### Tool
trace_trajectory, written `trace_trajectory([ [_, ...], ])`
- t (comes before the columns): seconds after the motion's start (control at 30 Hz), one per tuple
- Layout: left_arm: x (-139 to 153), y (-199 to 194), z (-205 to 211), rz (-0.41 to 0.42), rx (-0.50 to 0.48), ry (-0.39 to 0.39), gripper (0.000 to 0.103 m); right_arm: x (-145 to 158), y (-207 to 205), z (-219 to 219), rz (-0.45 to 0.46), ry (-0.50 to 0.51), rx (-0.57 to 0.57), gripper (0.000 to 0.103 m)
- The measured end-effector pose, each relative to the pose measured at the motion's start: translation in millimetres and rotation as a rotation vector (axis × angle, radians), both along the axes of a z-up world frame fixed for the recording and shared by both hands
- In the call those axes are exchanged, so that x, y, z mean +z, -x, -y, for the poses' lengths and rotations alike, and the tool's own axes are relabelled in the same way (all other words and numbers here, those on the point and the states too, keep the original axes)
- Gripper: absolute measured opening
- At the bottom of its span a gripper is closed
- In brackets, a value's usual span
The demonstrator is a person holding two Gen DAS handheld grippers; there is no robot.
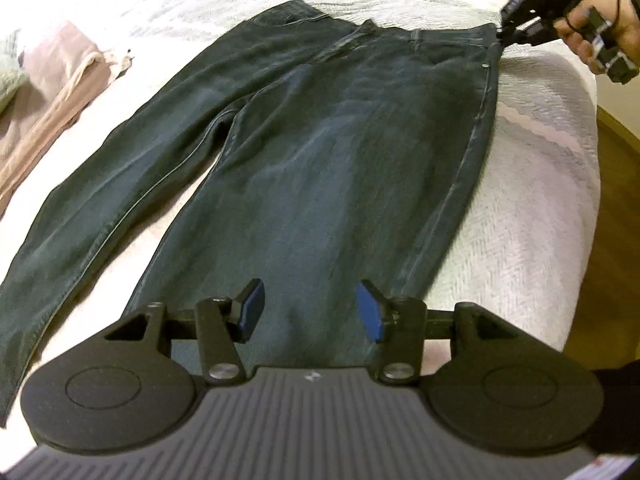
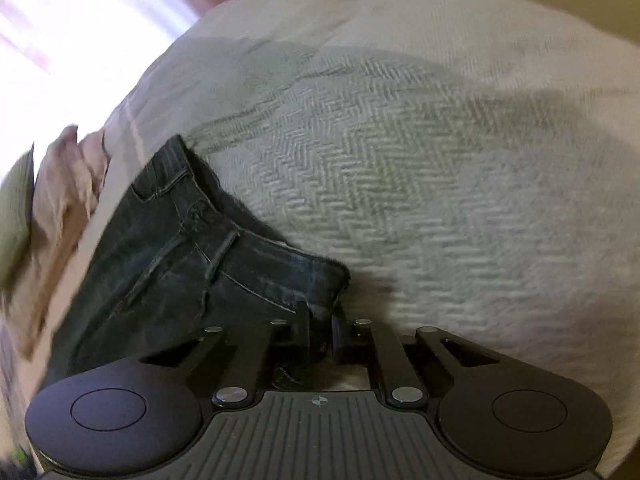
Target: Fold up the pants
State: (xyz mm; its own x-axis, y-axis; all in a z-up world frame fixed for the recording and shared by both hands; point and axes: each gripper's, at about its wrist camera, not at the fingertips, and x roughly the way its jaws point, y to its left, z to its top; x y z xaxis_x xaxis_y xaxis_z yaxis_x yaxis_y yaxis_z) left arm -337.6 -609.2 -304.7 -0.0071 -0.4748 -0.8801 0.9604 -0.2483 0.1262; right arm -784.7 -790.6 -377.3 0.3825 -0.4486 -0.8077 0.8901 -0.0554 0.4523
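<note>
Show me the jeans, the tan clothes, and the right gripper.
jeans (image 1: 340,152): left wrist view, mid thigh.
tan clothes (image 1: 52,92): left wrist view, folded middle.
right gripper (image 1: 505,34): left wrist view, tip at the waistband corner.

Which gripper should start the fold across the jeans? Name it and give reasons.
Right. The right gripper is already shut on the jeans at the waistband corner, so it can carry that side over. The left gripper is open above the leg hem, holding nothing.

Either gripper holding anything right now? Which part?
Right gripper is shut on the jeans at the waistband corner. Left gripper is open over a leg, holding nothing.
</note>
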Motion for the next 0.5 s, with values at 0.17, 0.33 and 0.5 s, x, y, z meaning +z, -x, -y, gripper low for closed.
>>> trace_trajectory([
  [0.17, 0, -20, -23, 0.024, 0.065, -0.028, 0.046, -2, -3, 2, -0.114, -0.014, -0.074, 0.035],
  [0.33, 8, -59, -71, 0.081, 0.181, -0.048, 0.046, 38, -56, -14, -0.291, 0.107, 0.074, 0.039],
  [0.5, 17, -122, -131, 0.124, 0.328, -0.066, 0.046, 53, -149, -47, -0.275, 0.136, 0.317, 0.041],
])
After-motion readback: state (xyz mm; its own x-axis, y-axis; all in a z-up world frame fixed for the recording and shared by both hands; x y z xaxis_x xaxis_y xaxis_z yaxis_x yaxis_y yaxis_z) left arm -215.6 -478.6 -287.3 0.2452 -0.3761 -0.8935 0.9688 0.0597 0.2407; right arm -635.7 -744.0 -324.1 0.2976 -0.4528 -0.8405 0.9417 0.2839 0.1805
